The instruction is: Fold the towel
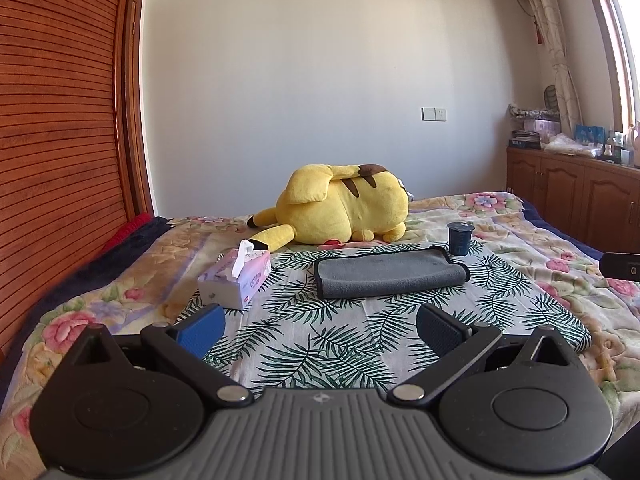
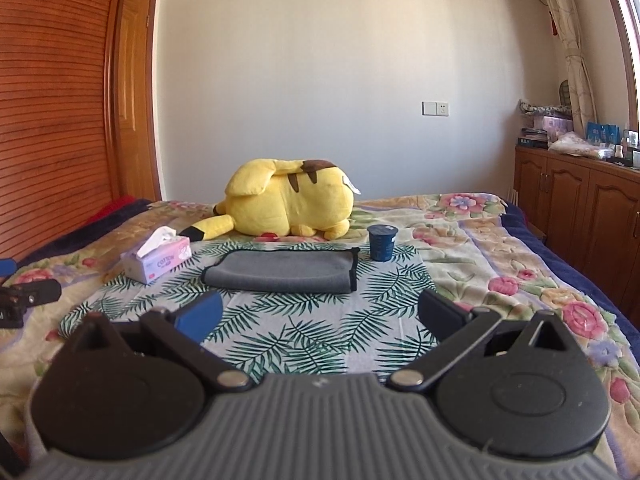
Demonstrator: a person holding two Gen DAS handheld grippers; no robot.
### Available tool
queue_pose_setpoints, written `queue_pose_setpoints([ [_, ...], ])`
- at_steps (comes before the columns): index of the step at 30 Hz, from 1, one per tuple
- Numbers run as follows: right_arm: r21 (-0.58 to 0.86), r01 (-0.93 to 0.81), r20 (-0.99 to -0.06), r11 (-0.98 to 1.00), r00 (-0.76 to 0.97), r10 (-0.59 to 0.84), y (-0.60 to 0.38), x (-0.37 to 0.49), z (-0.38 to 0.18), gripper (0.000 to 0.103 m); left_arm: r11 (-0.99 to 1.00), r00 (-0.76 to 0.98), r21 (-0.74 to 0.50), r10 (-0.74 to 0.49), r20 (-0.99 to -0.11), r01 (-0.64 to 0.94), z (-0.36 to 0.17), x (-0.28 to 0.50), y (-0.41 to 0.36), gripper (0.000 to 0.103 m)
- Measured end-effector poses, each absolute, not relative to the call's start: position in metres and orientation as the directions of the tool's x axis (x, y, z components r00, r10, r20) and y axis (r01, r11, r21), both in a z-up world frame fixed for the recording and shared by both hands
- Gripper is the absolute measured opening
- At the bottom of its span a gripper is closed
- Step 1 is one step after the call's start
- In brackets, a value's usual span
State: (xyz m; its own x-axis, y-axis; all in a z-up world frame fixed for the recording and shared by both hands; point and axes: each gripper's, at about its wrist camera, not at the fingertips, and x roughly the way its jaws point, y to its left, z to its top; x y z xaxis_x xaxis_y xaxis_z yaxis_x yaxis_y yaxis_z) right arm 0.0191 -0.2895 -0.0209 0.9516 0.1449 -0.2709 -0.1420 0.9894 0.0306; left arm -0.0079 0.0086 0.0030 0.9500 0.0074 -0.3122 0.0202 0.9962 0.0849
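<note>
Fingers of both the left gripper (image 1: 320, 326) and right gripper (image 2: 319, 316) stand wide apart, holding nothing, with the grey towel (image 1: 388, 274) lying ahead on the palm-leaf cloth (image 1: 320, 344), its long axis crosswise, neither gripper clearly nearer, between tissue box (image 1: 236, 278) and dark cup (image 1: 460, 239).

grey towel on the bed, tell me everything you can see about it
The grey towel is a soft, plush-looking cloth with a dark stitched border. It lies flat, already folded over on itself into a long rectangle, the rounded fold facing the cameras and the bordered edges at its right end. It rests on the leaf-print cloth, between the tissue box on the left and the dark blue cup by its far right corner. Neither gripper touches it.
</note>
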Motion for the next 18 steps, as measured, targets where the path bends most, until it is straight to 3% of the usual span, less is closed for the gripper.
queue_pose_setpoints([
  [18,0.030,-0.138,-0.270,0.990,0.953,0.141,-0.2914,0.0193,-0.0201,0.103,0.996,0.950,0.085,0.008,-0.312,0.020,0.0032,-0.0079,0.0088,0.084],
])
